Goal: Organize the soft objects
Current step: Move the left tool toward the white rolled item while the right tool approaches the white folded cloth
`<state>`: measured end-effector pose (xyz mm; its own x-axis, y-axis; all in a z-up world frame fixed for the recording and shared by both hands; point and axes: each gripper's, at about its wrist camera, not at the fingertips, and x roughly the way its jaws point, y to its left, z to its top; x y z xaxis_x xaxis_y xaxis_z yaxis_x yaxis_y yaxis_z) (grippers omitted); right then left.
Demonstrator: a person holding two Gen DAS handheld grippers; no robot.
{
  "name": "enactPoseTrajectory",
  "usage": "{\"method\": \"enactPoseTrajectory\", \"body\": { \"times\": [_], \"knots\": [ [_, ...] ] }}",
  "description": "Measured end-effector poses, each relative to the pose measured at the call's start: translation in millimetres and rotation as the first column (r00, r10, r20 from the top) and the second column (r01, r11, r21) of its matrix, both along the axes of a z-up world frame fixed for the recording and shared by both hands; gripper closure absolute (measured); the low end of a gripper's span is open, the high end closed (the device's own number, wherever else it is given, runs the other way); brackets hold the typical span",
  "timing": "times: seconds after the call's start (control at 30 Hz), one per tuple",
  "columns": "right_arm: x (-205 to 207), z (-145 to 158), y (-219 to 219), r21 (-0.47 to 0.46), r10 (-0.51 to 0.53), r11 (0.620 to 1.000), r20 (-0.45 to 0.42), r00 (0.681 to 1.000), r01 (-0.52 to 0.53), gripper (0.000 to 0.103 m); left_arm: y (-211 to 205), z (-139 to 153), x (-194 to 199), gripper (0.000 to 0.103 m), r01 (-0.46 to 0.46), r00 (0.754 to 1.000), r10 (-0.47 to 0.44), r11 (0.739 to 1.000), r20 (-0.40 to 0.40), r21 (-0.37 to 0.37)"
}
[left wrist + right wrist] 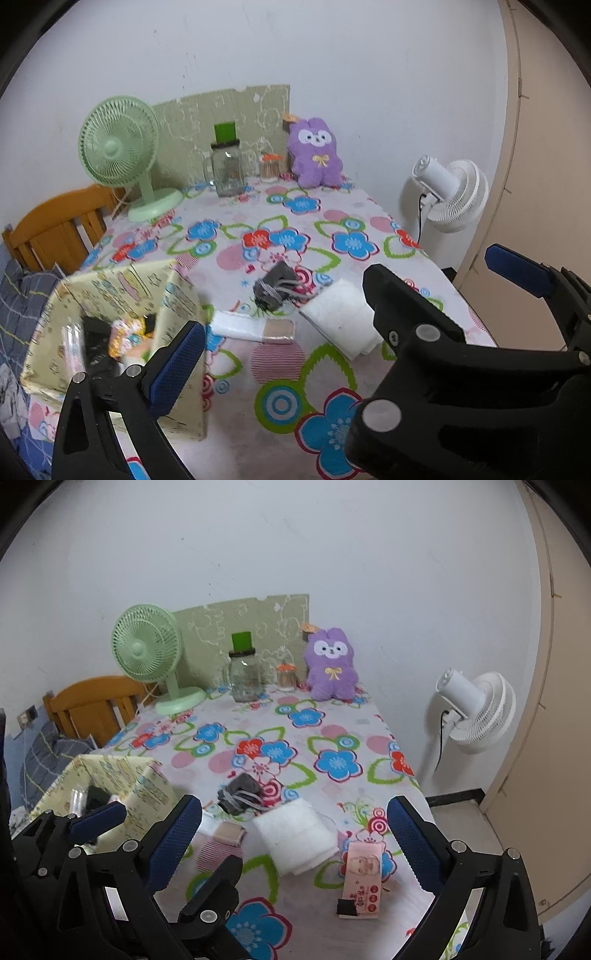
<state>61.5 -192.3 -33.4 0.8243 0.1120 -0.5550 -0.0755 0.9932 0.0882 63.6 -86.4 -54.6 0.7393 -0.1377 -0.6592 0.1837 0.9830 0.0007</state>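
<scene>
Open fingers (295, 830) around folded towel (295, 840)

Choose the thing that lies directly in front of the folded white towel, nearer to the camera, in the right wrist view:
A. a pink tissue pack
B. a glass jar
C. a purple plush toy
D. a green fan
A: the pink tissue pack lies on the tablecloth just near of the folded white towel; the other things stand at the far edge.
</scene>
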Motion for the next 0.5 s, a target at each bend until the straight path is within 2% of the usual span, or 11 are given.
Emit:
{"method": "enactPoseTrajectory", "body": {
  "times": [0.37,0.5],
  "knots": [
    [12,-29,-9,0.007,-0.005,1.000,-0.057,0.998,0.005,0.001,-6,-27,10,0.001,-0.005,0.999,0.005,1.000,-0.046,0.003],
    [17,-41,-11,0.013,0.011,1.000,-0.089,0.996,-0.010,0.001,-9,-36,13,0.001,-0.028,0.999,0.029,0.999,-0.046,0.026]
  ]
}}
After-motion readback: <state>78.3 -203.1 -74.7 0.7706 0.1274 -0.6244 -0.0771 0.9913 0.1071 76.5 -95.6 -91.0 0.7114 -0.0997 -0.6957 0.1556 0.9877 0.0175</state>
